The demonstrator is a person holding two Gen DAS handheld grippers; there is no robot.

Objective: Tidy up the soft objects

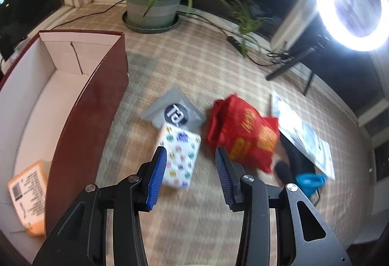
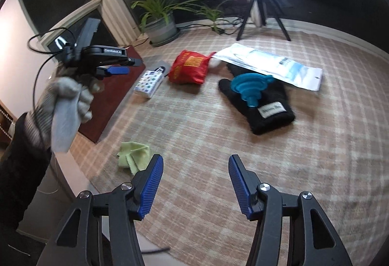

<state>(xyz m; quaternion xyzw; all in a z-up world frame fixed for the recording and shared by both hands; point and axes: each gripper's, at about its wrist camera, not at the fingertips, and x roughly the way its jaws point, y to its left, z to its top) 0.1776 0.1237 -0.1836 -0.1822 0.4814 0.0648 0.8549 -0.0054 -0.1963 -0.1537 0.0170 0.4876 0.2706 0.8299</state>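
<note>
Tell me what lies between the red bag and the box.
In the right wrist view, the patterned tissue pack and a grey packet lie between red bag and box.

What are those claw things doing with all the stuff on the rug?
A person is tidying soft things with a claw in each hand. The left gripper is open over the white tissue pack with coloured dots, not squeezing it yet. The right gripper is open and empty, near the yellow-green cloth. The dark red box with white inside already holds an orange packet. The red drawstring bag and black fuzzy glove still lie on the checked rug.
</note>
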